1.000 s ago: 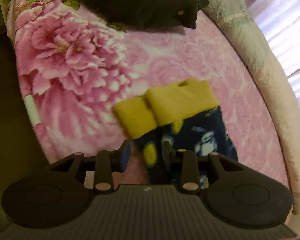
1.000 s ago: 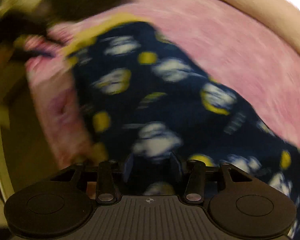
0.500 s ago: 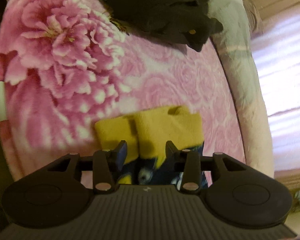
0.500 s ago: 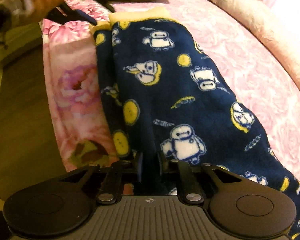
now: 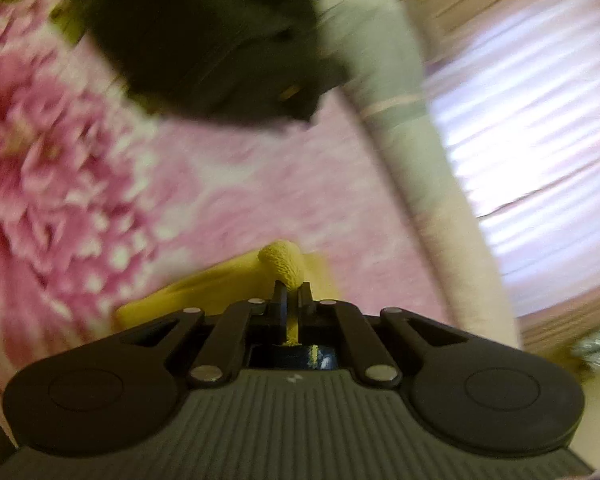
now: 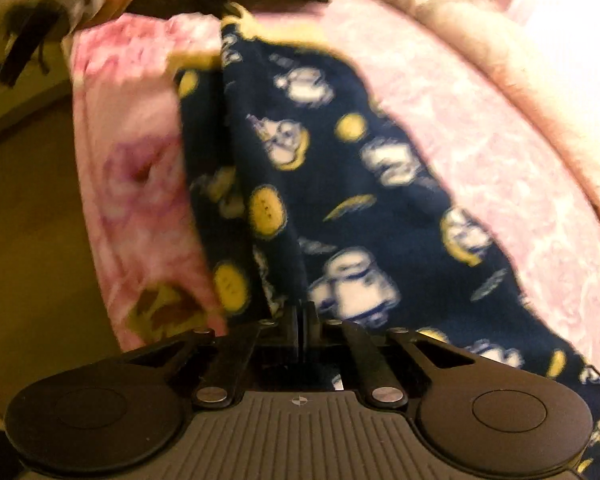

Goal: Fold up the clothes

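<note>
Both pairs of jaws have gone from standing apart around the fabric a second ago to clamped on it. That means the grasp phase looks finished and the lift or fold of the garment can begin.

The left gripper [image 5: 291, 294] is pinched fully together on the yellow cuff [image 5: 281, 264], and a knob of ribbed yellow fabric bulges out just past the fingertips, with more yellow showing in the slot behind them. Earlier the cuff lay flat on the pink floral blanket [image 5: 100, 184]; now it is gathered and drawn up into the jaws, so the end of the garment is probably coming off the blanket.

The right gripper [image 6: 300, 312] is likewise closed tight, its tips buried in the near part of the navy printed pyjama trousers [image 6: 340, 184] — the jaws show no gap, and the cloth rises in a ridge straight from them. I judge it to be holding a fold of that navy fleece, though the exact layer count cannot be told.

The trousers lie lengthwise on the pink floral blanket, running from the right gripper to the yellow cuff at the far end, near the blanket's left edge. Beyond the cuff, a dark garment [image 5: 204, 36] sits in a heap on the blanket, apart from the trousers.

With both ends held, the next move likely brings one end toward the other.
</note>
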Motion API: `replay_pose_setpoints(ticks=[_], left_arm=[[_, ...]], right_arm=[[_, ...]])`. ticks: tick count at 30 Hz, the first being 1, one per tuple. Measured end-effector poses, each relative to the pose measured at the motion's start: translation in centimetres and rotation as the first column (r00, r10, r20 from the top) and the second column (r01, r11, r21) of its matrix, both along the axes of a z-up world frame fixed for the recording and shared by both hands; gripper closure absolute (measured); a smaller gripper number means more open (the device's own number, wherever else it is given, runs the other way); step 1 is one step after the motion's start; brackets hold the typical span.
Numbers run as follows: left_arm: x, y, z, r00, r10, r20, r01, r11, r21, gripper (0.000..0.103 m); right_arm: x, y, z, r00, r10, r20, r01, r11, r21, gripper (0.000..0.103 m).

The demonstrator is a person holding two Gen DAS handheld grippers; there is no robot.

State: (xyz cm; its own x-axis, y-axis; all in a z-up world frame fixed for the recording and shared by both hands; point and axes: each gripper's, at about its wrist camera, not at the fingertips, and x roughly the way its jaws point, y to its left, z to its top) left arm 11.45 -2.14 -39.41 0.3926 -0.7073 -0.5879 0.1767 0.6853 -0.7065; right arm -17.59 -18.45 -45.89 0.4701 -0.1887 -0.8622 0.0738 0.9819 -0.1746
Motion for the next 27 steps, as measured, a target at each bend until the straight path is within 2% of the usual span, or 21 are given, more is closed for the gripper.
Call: replay_pose_setpoints(ticks=[2, 4, 6, 8, 9, 10, 11, 12, 13, 14, 16, 18, 20, 22, 24, 27], left_arm=[[-0.7, 1.1, 1.1, 0.998, -0.011, 0.055, 0.011, 1.000, -0.007, 0.101], [-1.1, 2.1, 0.6, 0.998, -0.016, 0.067, 0.013, 0.999, 0.041, 0.101], [-1.0, 2.5, -1.8, 1.000, -0.023, 0.013, 0.021, 0.991, 0.134, 0.101], [-0.9, 2.6, -4.5, 0.998, -0.023, -0.054, 0.035, 0.972, 0.234, 0.100], [-0.8, 2.6, -5.5, 0.996, -0.014, -0.087, 0.037, 0.964, 0.264, 0.095], [-0.8, 2.7, -6.0, 0.994, 0.002, -0.106, 0.028, 0.957, 0.289, 0.086], [-0.9, 2.9, -5.9, 0.994, 0.023, -0.106, 0.011, 0.953, 0.301, 0.084], [-0.9, 3.0, -5.5, 0.995, 0.034, -0.092, -0.004, 0.951, 0.310, 0.083], [-0.9, 3.0, -4.8, 0.997, 0.039, -0.069, -0.014, 0.943, 0.333, 0.081], [-0.9, 3.0, -4.1, 0.998, 0.042, -0.047, -0.023, 0.934, 0.358, 0.080], [-0.8, 2.6, -2.4, 1.000, 0.031, -0.001, -0.028, 0.915, 0.403, 0.079], [-1.1, 1.6, -0.8, 0.998, -0.026, 0.050, 0.004, 0.913, 0.407, 0.080], [-1.6, 0.1, 0.6, 0.989, -0.114, 0.097, 0.067, 0.916, 0.395, 0.082], [-2.5, -2.7, 0.2, 0.966, -0.245, 0.083, 0.193, 0.896, 0.399, 0.083], [-3.5, -5.7, -1.1, 0.940, -0.340, 0.040, 0.288, 0.848, 0.446, 0.083], [-5.0, -8.9, -3.0, 0.933, -0.358, -0.031, 0.314, 0.771, 0.554, 0.088]], right_arm=[[-0.8, 0.0, 1.7, 0.999, 0.005, 0.048, -0.006, 1.000, 0.003, 0.103], [-1.5, 0.5, 2.3, 0.998, 0.033, 0.058, -0.034, 0.999, 0.017, 0.103], [-1.8, 1.1, 1.8, 0.998, 0.053, 0.041, -0.055, 0.997, 0.048, 0.103], [-1.3, 1.3, 0.1, 0.999, 0.047, -0.018, -0.045, 0.994, 0.095, 0.103], [-1.0, 1.2, -1.0, 0.998, 0.038, -0.058, -0.031, 0.993, 0.118, 0.103], [-0.7, 1.2, -1.8, 0.995, 0.030, -0.092, -0.018, 0.991, 0.134, 0.102], [-0.4, 0.9, -2.2, 0.993, 0.022, -0.114, -0.004, 0.988, 0.154, 0.096], [-0.3, 0.5, -2.0, 0.993, 0.008, -0.115, 0.014, 0.983, 0.181, 0.071], [-0.5, 0.1, -1.6, 0.995, -0.019, -0.098, 0.039, 0.978, 0.204, 0.056], [-0.8, -0.4, -0.8, 0.996, -0.055, -0.065, 0.068, 0.972, 0.226, 0.035], [-1.7, -1.6, 0.7, 0.993, -0.122, -0.006, 0.119, 0.957, 0.264, 0.034], [-2.9, -3.1, 1.8, 0.975, -0.221, 0.028, 0.203, 0.933, 0.296, 0.034], [-4.5, -5.3, 2.6, 0.935, -0.351, 0.039, 0.317, 0.883, 0.345, 0.035], [-6.5, -7.9, 2.5, 0.862, -0.507, 0.022, 0.461, 0.800, 0.385, 0.035], [-8.8, -10.5, 1.3, 0.768, -0.638, -0.054, 0.596, 0.682, 0.423, 0.035], [-12.7, -13.6, -0.4, 0.618, -0.767, -0.171, 0.744, 0.501, 0.442, 0.035]])
